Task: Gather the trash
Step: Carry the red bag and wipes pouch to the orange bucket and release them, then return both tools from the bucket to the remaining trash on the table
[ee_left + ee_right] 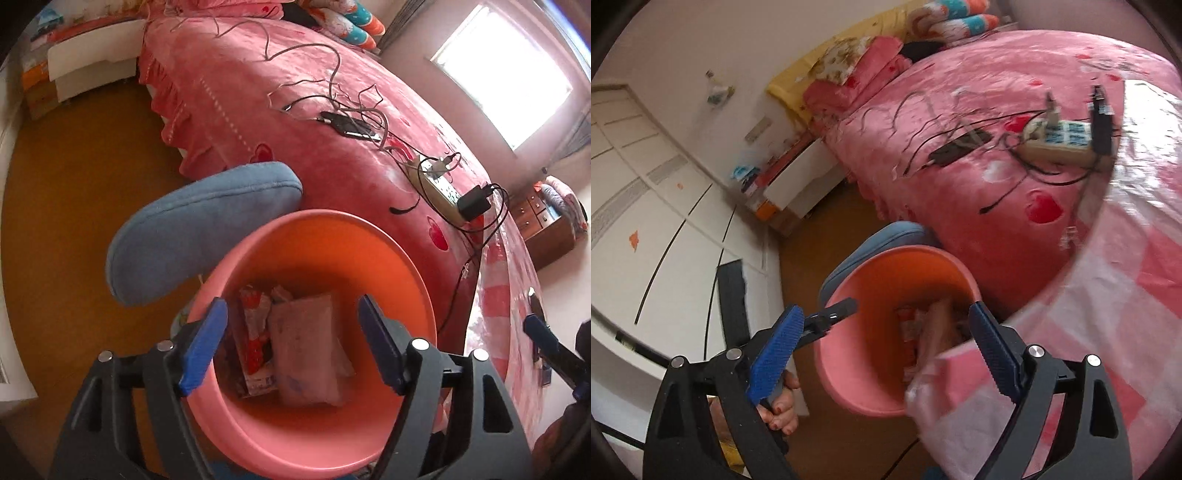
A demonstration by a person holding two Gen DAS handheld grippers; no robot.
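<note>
A pink trash bin [258,435] stands on the floor beside the bed. Inside lie a pale tissue packet [310,354] and a red-and-white wrapper [255,332]. My left gripper [295,343] is open right above the bin's mouth, its blue pads either side of the trash, holding nothing. In the right wrist view the bin [849,354] sits below my right gripper [886,354], which is open over its rim. A blurred pale packet [934,332] shows at the bin's right side between the fingers, not gripped.
A blue cushion [199,225] leans against the bin. The pink bed [295,103] carries cables, a power strip [436,184] and a black device [351,123]. A pink checked plastic cloth [1126,277] lies to the right. White cabinets [646,203] stand to the left.
</note>
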